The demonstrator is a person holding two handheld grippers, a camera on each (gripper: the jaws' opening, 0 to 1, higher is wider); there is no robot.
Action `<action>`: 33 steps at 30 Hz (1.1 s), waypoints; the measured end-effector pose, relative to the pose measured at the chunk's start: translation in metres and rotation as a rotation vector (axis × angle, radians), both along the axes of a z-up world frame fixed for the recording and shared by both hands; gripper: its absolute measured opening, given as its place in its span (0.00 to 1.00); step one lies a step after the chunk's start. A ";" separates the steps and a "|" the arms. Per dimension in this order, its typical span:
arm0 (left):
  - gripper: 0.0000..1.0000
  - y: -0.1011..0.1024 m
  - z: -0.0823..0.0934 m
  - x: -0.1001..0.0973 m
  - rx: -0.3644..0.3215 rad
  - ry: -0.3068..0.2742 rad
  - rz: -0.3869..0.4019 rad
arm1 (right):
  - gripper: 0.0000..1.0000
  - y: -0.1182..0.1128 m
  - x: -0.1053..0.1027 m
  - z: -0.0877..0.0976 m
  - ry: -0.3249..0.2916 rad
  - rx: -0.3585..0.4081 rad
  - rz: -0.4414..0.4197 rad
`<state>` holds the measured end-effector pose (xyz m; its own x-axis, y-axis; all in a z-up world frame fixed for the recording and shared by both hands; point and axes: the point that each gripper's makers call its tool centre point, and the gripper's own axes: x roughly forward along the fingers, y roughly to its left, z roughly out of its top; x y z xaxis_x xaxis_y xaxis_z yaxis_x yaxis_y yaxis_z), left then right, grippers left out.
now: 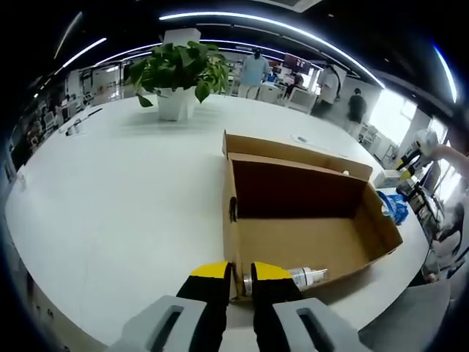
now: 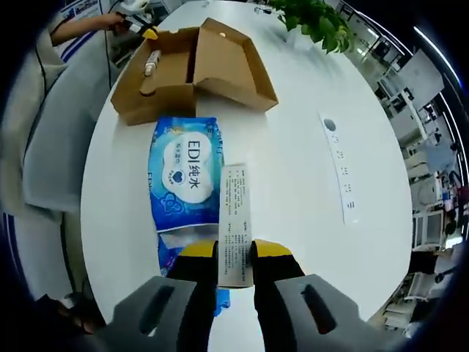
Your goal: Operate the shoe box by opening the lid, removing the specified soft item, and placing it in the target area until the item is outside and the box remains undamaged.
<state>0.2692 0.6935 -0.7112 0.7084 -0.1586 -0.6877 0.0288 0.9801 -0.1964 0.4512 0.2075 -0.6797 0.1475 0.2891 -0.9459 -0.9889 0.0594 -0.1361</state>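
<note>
Fingers (image 1: 209, 279) of the left gripper (image 1: 239, 277), yellow-tipped, stand narrowly apart with the near corner wall of the box (image 1: 308, 246) between them; whether they actually pinch it I cannot tell. Ahead of those tips the brown cardboard box lies open, lid folded back on the far side, and just beyond the right tip a small bottle (image 1: 293, 277) lies on its side on the box floor, partly hidden by the wall.

In the right gripper view, the right gripper (image 2: 234, 253) clamps a thin white printed carton (image 2: 234, 224) between its tips; the small print is unreadable. Just left of the carton and touching it lies the soft blue wipes pack (image 2: 183, 180), outside the box on the white table (image 2: 308, 183), its near end hidden behind the left finger. Farther ahead stands the open box (image 2: 194, 66), undamaged so far as visible. A plant (image 1: 176, 77) stands well beyond.
</note>
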 end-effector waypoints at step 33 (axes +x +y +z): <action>0.11 0.000 -0.001 -0.001 0.003 0.000 -0.016 | 0.15 -0.060 0.011 -0.044 -0.011 -0.199 0.029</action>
<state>0.2681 0.6930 -0.7120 0.7054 -0.1680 -0.6886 0.0448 0.9801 -0.1933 0.4619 0.1480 -0.7240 0.1523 0.1007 -0.9832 -0.9882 0.0017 -0.1529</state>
